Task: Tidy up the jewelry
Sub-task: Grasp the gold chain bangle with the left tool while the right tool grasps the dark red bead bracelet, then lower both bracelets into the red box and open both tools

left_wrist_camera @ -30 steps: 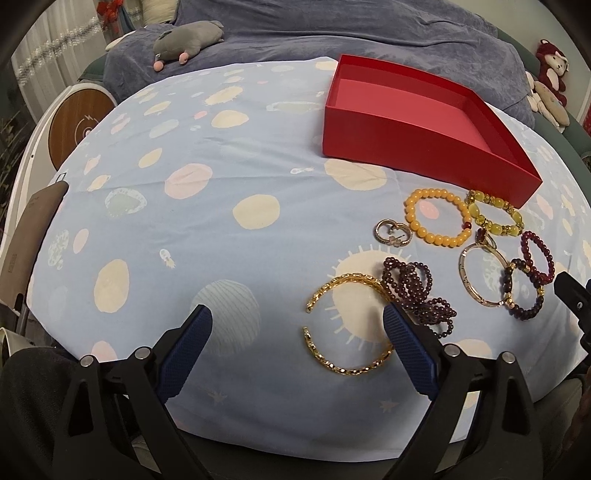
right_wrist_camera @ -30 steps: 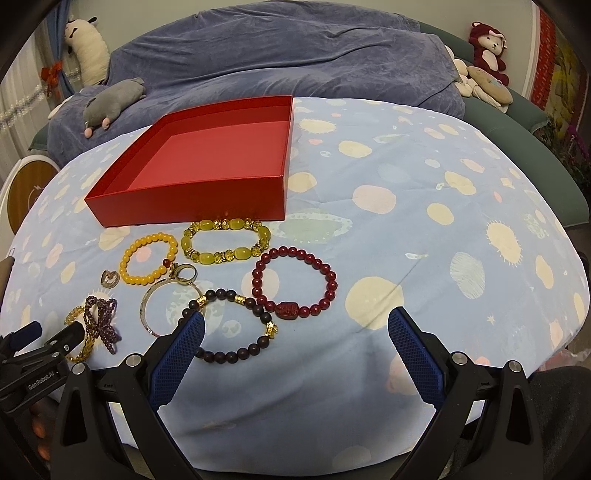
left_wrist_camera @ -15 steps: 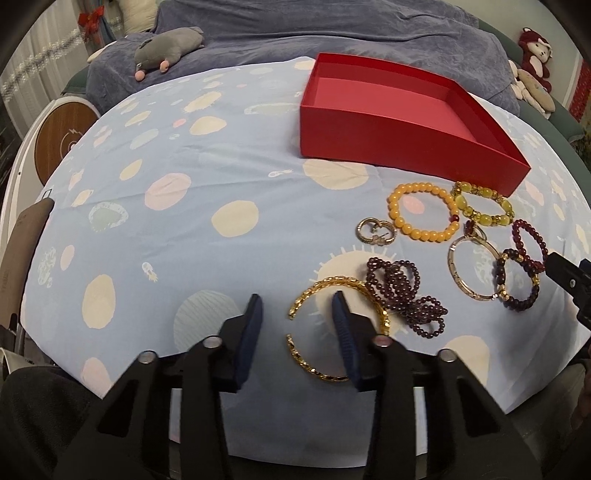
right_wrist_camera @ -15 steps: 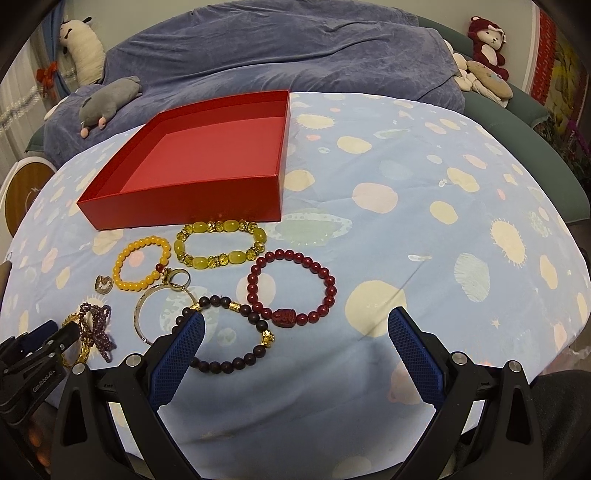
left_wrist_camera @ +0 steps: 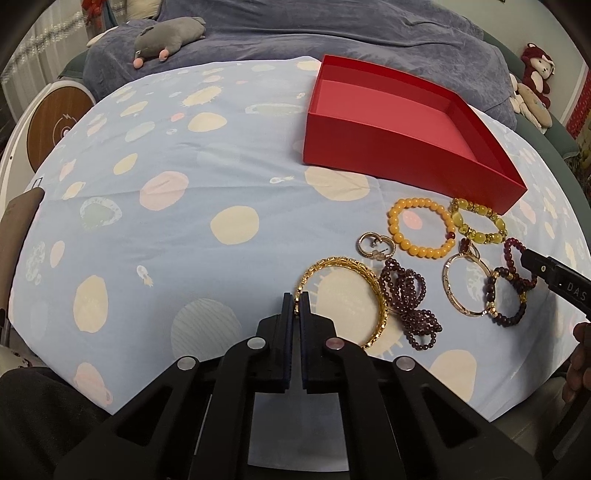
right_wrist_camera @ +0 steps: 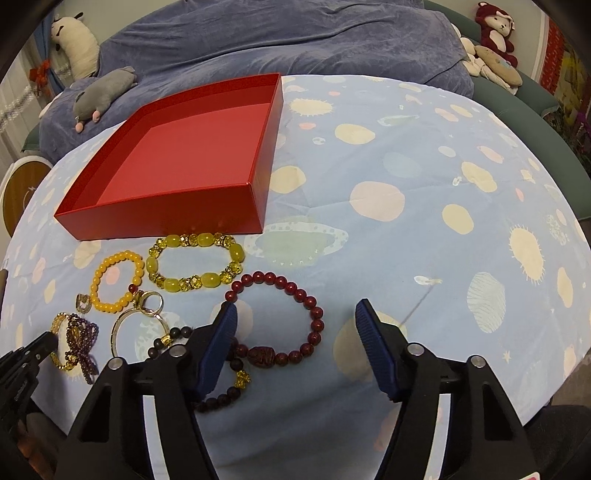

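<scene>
A: Where is the gold bangle (left_wrist_camera: 345, 291)?
B: Its open end sits between the left tongs (left_wrist_camera: 296, 306), which are clenched on it; the rest curves to their right, on the tabletop (left_wrist_camera: 166, 229), touching the purple bead strand (left_wrist_camera: 408, 299).
A: And the right tongs (right_wrist_camera: 295, 325)?
B: Released, wide apart, above the dark red bracelet (right_wrist_camera: 291, 317). The red box (right_wrist_camera: 184, 166) lies beyond them, to the left.

Grey plush mouse (left_wrist_camera: 168, 35) on blue blanket (right_wrist_camera: 295, 37), red monkey toy (right_wrist_camera: 495, 27), spotted pale-blue tablecloth (left_wrist_camera: 184, 221)
</scene>
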A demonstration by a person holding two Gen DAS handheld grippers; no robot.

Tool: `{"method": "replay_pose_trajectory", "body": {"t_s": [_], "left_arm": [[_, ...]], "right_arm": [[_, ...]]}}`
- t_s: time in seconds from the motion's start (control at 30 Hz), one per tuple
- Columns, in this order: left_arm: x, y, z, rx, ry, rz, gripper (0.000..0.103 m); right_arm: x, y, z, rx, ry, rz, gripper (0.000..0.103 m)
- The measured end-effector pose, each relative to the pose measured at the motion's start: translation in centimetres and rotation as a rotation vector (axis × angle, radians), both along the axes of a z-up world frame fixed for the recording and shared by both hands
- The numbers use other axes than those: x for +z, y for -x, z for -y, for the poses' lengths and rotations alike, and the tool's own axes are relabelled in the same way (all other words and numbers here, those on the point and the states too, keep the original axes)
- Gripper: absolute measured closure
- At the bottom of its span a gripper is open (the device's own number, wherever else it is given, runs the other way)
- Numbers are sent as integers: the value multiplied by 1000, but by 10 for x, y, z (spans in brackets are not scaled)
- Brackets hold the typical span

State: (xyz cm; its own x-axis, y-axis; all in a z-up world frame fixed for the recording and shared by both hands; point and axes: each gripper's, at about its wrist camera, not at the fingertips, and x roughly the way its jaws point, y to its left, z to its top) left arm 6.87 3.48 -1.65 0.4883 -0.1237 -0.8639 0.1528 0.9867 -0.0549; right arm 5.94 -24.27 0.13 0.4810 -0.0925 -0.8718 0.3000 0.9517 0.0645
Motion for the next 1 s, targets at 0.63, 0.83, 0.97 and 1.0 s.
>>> {"method": "replay_pose_trajectory", "body": {"t_s": [0.63, 0.83, 0.97, 1.0], "left_arm": [[9, 1, -8, 11, 38, 9, 100], [25, 5, -7, 4, 51, 31, 100], [37, 8, -5, -8, 56, 47, 100], [41, 8, -4, -11, 59, 49, 100]], "right_arm": [[3, 1, -9, 74, 7, -5, 96], [23, 13, -7, 74, -9, 39, 96], [40, 20, -7, 79, -17, 70, 96], [46, 21, -7, 82, -20, 77, 96]]}}
